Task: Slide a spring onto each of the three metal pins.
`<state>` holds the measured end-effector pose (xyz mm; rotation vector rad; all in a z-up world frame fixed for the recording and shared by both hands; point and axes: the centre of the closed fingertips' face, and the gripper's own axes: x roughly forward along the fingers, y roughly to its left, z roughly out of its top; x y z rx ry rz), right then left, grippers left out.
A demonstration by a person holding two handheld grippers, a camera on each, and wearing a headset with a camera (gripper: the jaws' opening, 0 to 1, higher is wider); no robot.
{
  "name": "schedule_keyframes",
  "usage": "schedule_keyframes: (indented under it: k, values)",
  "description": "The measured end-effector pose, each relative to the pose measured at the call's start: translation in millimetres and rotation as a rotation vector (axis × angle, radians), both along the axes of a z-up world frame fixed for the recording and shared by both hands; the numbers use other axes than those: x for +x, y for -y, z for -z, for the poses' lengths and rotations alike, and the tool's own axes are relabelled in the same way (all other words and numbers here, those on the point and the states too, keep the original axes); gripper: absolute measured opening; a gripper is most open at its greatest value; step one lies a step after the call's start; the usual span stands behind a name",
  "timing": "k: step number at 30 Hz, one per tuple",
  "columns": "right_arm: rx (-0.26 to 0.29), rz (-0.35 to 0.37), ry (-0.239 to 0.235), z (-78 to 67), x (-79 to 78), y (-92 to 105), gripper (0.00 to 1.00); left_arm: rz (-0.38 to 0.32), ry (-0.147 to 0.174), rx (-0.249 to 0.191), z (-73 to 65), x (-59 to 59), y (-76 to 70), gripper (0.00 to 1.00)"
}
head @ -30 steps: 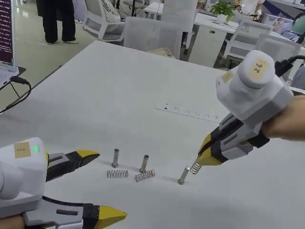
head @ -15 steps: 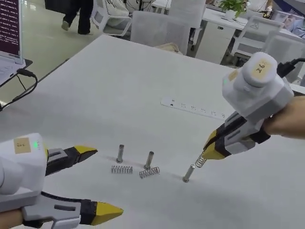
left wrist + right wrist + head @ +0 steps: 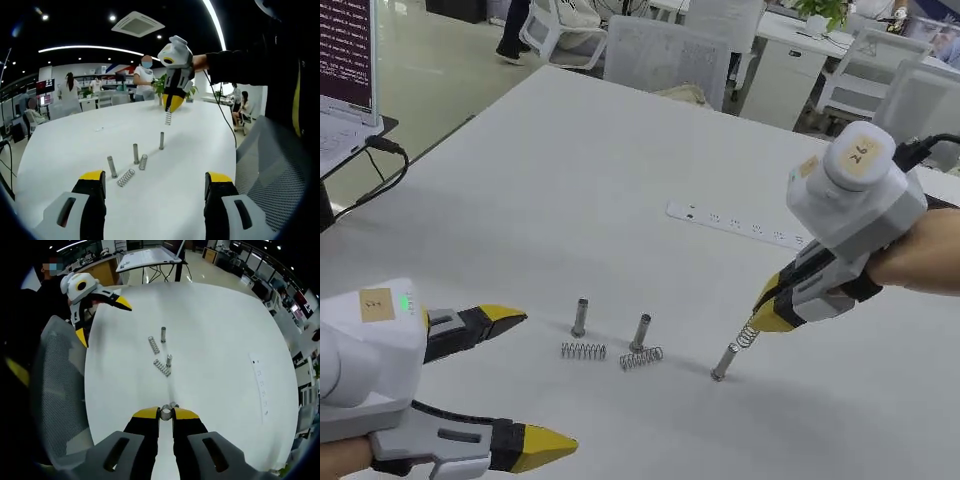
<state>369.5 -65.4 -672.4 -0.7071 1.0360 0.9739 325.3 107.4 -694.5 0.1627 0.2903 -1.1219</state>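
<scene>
Three short metal pins stand in a row on the white table: left pin (image 3: 580, 316), middle pin (image 3: 641, 332), right pin (image 3: 724, 361). Two springs lie flat, one (image 3: 583, 350) by the left pin, the other (image 3: 641, 357) by the middle pin. My right gripper (image 3: 767, 318) is shut on a third spring (image 3: 748, 335), which hangs from its yellow tips just above and to the right of the right pin's top. In the right gripper view the spring (image 3: 166, 413) sits end-on between the jaws. My left gripper (image 3: 532, 382) stands open at the lower left, apart from the pins.
A white power strip (image 3: 735, 224) lies on the table beyond the pins. A laptop (image 3: 345, 75) with a cable (image 3: 375, 190) sits off the table's left edge. Office chairs (image 3: 665, 55) stand along the far edge.
My right gripper has lifted the held spring from beside the right pin to just above its top. The head camera has shifted; the left gripper stays open in place.
</scene>
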Motion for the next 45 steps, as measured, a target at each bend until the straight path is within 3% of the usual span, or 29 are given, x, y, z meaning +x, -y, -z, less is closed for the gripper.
schedule_keyframes:
  k: [21, 40, 45]
  values:
    - [0.0, 0.027, -0.01, 21.7, 15.3, 3.8, 0.07, -0.002, -0.013, 0.008, 2.7, -1.0, -1.3, 0.78]
    - [-0.004, 0.03, -0.035, 30.8, 18.5, 7.2, 0.07, 0.003, -0.026, 0.007, 4.9, 0.8, 2.3, 0.76]
    - [-0.02, 0.027, -0.047, 39.5, 18.5, 9.4, 0.07, 0.002, -0.028, 0.01, 5.4, 1.6, 2.1, 0.76]
